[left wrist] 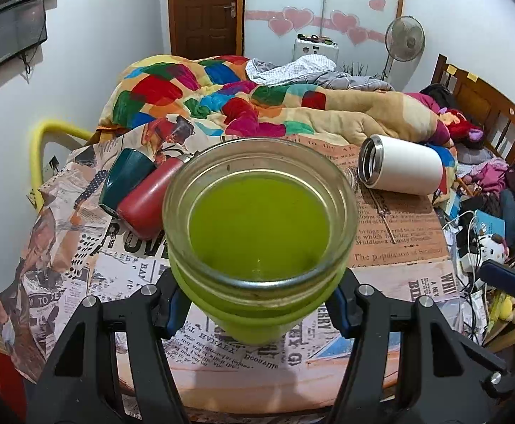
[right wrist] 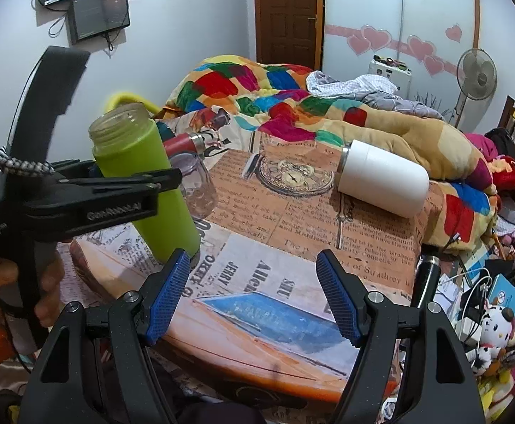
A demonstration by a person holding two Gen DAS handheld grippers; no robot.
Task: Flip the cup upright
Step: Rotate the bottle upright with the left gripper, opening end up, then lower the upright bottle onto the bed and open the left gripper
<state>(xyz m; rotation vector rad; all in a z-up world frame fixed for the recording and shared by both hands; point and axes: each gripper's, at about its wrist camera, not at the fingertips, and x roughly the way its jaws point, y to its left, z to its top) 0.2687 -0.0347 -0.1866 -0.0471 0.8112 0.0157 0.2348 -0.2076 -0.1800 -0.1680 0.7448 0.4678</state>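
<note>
On a newspaper-print table point(right wrist: 292, 247), the left gripper point(left wrist: 257, 304) pinches the green cup point(right wrist: 144, 183) by its body, mouth up and leaning slightly (its base low over the cloth). A teal cup point(left wrist: 126, 180) and red bottle point(left wrist: 151, 198) crowd the left edge beside it. Bare tabletop lies before the right gripper point(right wrist: 254, 293), fingers spread wide. A white tumbler point(right wrist: 381, 183) rests on its side near the right edge.
</note>
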